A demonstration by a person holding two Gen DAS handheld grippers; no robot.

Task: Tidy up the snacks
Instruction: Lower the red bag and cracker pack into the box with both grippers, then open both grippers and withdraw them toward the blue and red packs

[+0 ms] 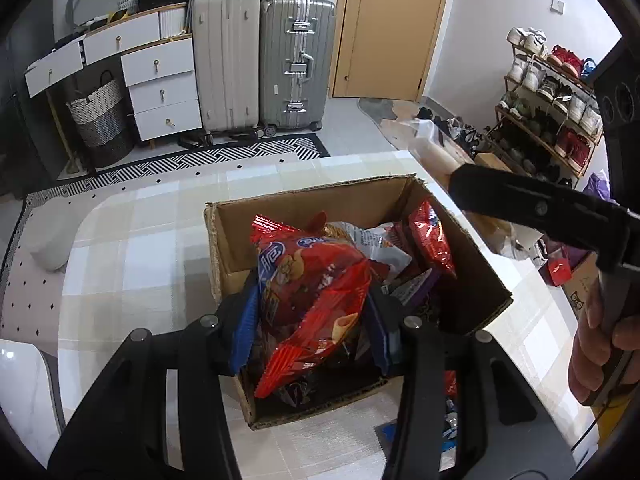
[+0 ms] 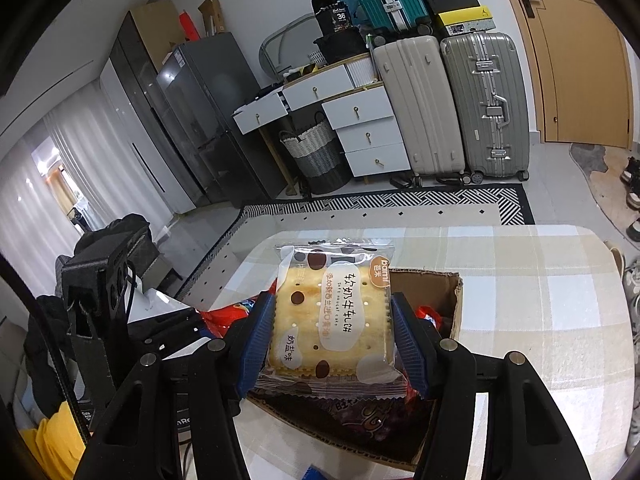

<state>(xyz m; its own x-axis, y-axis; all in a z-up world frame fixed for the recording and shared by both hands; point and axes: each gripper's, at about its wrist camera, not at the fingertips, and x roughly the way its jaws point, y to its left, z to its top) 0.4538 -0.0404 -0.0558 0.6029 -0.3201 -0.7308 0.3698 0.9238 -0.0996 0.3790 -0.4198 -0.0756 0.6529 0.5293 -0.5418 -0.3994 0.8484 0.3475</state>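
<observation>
An open cardboard box (image 1: 320,196) stands on the checked tablecloth, filled with snack packets. My left gripper (image 1: 312,312) is shut on a large red snack bag (image 1: 316,284), its blue pads pressing both sides, right over the box. Another red packet (image 1: 432,236) leans on the box's right wall. My right gripper (image 2: 328,332) is shut on a square cracker pack (image 2: 332,320) with brown dots, held above the same box (image 2: 448,300). The right gripper's black finger (image 1: 520,200) and the hand holding it show at the right of the left wrist view.
The table (image 1: 140,248) has a checked cloth and a rounded far edge. Beyond it stand two suitcases (image 1: 264,64), a white drawer unit (image 1: 160,84), a woven basket (image 1: 100,116) and a shoe rack (image 1: 552,112). A dark fridge (image 2: 200,120) is on the left.
</observation>
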